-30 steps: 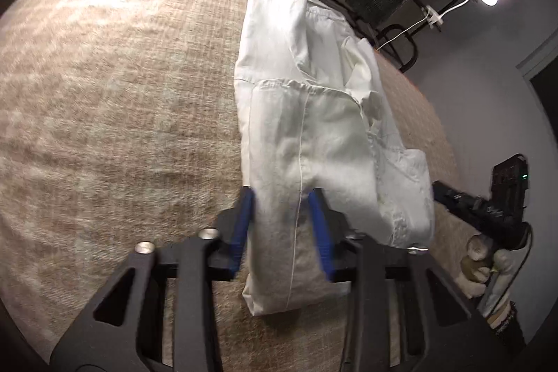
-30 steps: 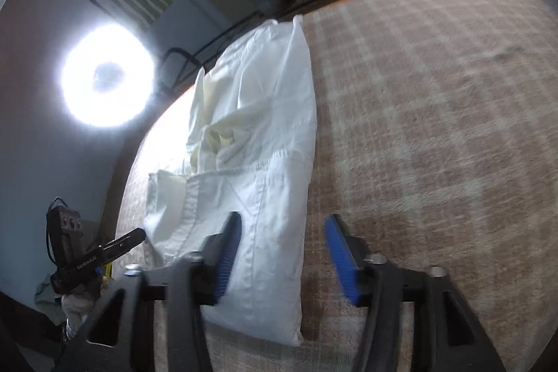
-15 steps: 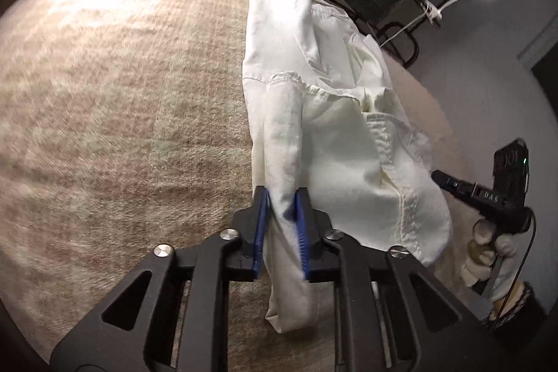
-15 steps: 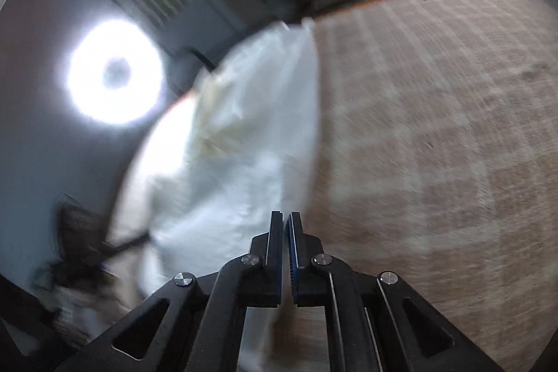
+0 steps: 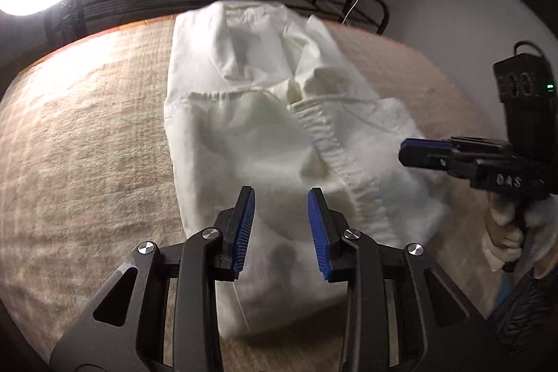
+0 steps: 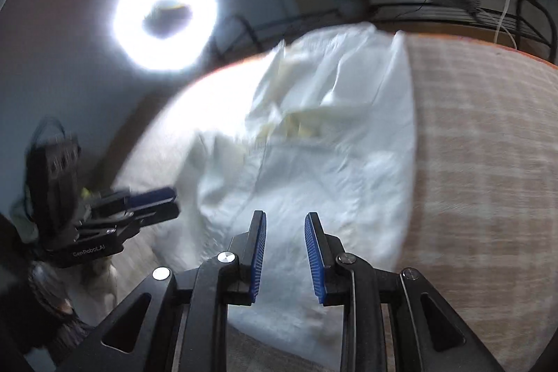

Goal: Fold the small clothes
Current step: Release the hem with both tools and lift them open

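White trousers [image 5: 265, 135]: just released, crumpled on woven mat [image 5: 87, 145]. Left gripper [image 5: 280, 225] and right gripper [image 6: 284, 250] now parted, empty. Fold unfinished.

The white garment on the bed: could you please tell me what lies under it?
The white garment lies on a beige woven bedcover, visible all around it. Whatever sits directly beneath the cloth is covered and cannot be seen.

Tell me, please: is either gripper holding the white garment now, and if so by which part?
Nothing is held. The left gripper and the right gripper are both open, with the garment lying loose on the tan surface beyond their fingers.
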